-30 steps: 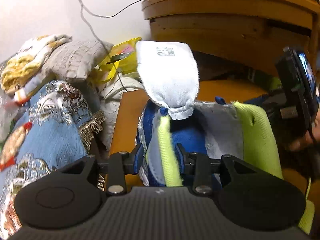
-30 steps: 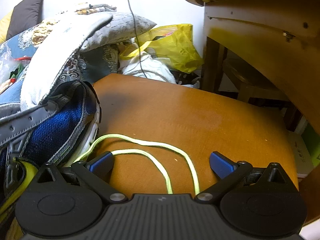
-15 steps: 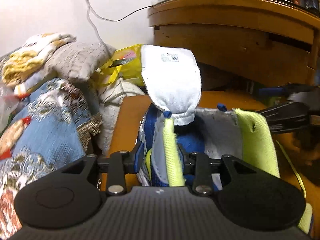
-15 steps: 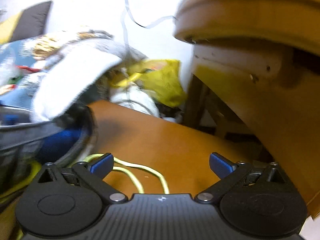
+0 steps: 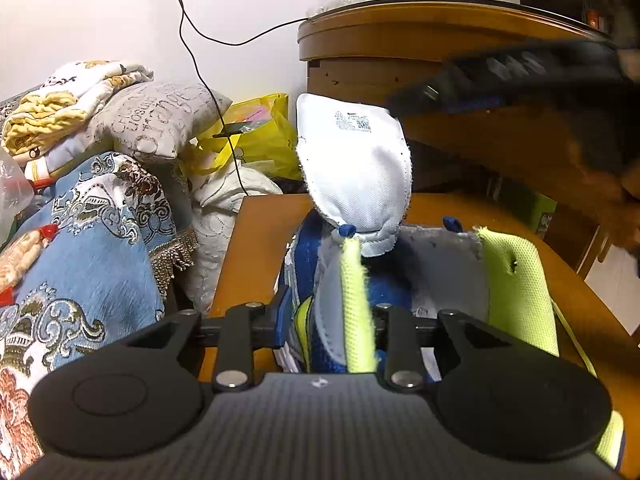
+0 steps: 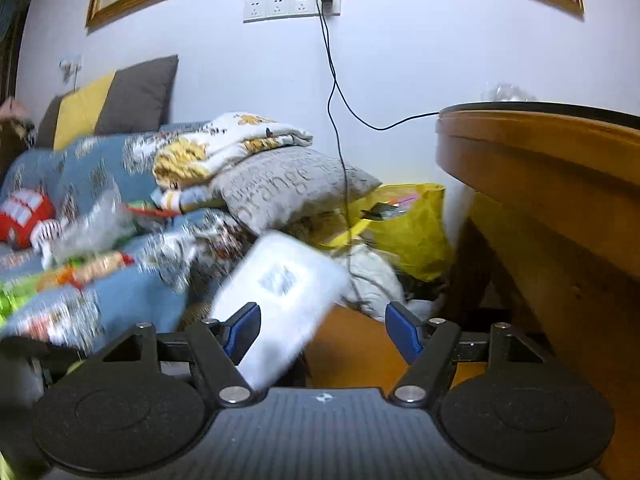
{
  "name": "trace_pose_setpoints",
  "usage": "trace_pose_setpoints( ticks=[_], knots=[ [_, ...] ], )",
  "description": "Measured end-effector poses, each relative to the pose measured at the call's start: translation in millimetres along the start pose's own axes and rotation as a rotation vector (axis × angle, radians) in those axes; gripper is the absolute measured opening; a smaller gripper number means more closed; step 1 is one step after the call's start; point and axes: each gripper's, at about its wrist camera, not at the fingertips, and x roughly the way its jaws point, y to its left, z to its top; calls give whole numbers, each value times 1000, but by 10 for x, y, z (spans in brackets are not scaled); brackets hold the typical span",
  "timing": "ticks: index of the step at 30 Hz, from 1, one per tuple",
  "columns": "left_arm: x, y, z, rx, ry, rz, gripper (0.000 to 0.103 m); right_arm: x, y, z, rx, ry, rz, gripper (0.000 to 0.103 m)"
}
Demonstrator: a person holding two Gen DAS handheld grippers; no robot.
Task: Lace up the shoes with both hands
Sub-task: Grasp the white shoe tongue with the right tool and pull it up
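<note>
1. The left gripper [image 5: 330,326] is clamped narrow on the near collar of the blue shoe [image 5: 394,280], pinning it on the wooden stool [image 5: 256,240].
2. The shoe's long axis runs straight away from it, white tongue [image 5: 356,172] flipped up.
3. The right gripper [image 6: 322,330], jaws just been narrowing with nothing gripped, sits high at right, farther off; the tongue shows low left of it.
</note>
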Motion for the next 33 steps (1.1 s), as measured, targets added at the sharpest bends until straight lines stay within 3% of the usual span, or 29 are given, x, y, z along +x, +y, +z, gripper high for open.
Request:
trace_pose_setpoints(
  ticks=[3,10,13,15,18,22,30,33],
  knots=[
    [12,0,7,6,-20,-20,30,157,-11,97,19,-4,-29,87],
    [40,1,22,19,-67,-68,22,421,14,86,39,84,-2,86],
    [47,-27,34,21,-74,-68,22,399,11,73,28,88,-24,73],
    [55,-47,45,12,-73,-62,22,354,2,77,13,83,-44,50],
    [56,-75,59,8,-74,-52,22,322,-34,102,-6,80,-71,29],
    [47,-147,66,36,-101,-43,22,282,-109,79,25,73,-76,22],
    [77,-179,77,40,-137,-54,22,60,-36,61,12,10,-104,21],
    [82,-138,102,-21,-89,-5,23,19,42,69,-18,4,-117,29]
  ],
)
